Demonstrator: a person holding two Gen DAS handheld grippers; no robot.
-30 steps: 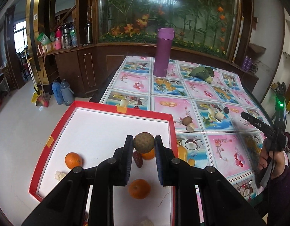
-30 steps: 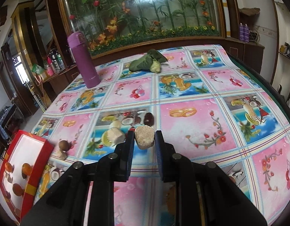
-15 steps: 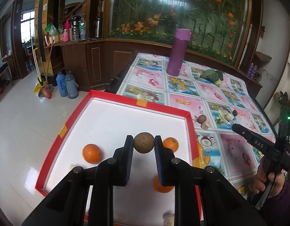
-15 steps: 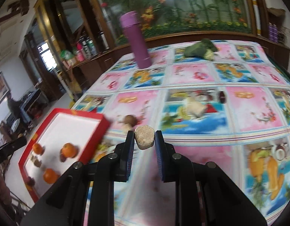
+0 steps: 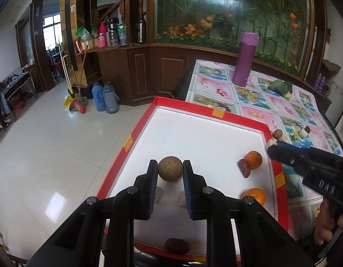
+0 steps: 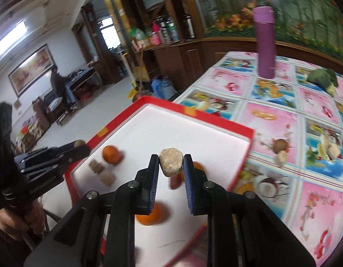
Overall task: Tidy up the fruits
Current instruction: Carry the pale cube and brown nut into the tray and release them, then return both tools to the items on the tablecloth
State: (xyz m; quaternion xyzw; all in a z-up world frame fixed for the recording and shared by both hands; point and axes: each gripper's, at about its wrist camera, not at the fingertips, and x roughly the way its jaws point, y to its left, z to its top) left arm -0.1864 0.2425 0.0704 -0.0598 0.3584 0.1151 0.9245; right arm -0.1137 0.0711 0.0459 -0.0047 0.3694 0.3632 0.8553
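Right wrist view: the orange [image 6: 152,217] below the right claw [image 6: 170,164] is motion-blurred and partly covered by its left finger; a red fruit [image 6: 174,182] and another orange [image 6: 197,165] show only in part between the fingers. Left wrist view: two pale pieces [image 5: 159,195] lie half hidden behind the left claw [image 5: 170,170].

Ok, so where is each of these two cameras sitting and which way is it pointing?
Left wrist: on the left gripper, looking along its fingers shut on a round brown fruit over the red tray; the right gripper and a hand show at right.
Right wrist: on the right gripper, shut on a beige chunk over the tray; the left gripper and a hand show at left.
Shared: the tray, oranges and purple flask.
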